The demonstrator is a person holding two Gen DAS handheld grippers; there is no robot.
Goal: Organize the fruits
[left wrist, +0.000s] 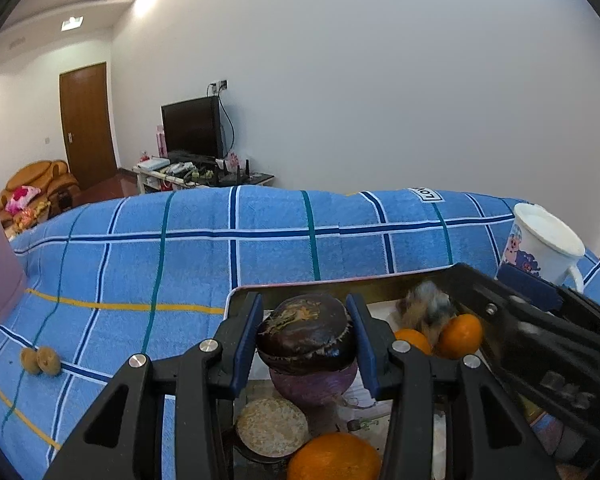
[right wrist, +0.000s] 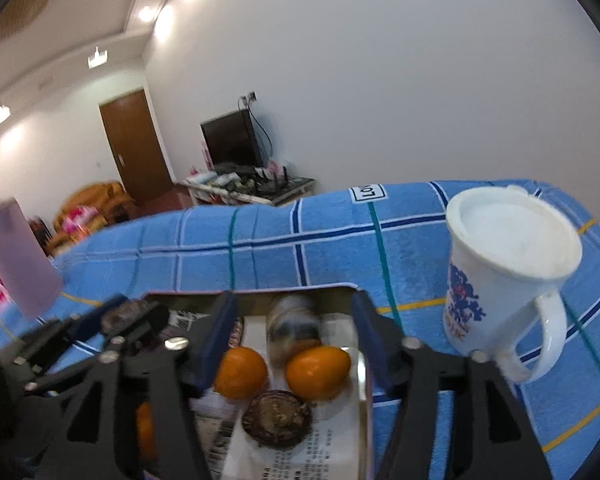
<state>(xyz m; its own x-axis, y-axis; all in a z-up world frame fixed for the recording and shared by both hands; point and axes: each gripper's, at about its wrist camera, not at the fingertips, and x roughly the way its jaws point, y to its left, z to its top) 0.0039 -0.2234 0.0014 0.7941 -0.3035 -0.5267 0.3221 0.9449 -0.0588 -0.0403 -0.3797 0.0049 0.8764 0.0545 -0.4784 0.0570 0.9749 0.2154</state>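
My left gripper (left wrist: pixel 306 334) is shut on a dark purple-brown round fruit (left wrist: pixel 306 334) and holds it over a metal tin (left wrist: pixel 235 294). Below it lie a purple bulb-like fruit (left wrist: pixel 314 384), a pale round disc (left wrist: pixel 271 426) and an orange (left wrist: pixel 334 458). Two more oranges (left wrist: pixel 458 336) sit further right in the tin. My right gripper (right wrist: pixel 293 344) is open above the same tin (right wrist: pixel 340 290), over two oranges (right wrist: pixel 239 372) (right wrist: pixel 318 372), a dark round fruit (right wrist: pixel 277 420) and a blurred brownish object (right wrist: pixel 293 328).
A white lidded mug (right wrist: pixel 508 276) stands right of the tin on the blue checked cloth (left wrist: pixel 219 256). A pink cup (right wrist: pixel 19 256) stands at the left. Two small brown fruits (left wrist: pixel 39 360) lie on the cloth at the left.
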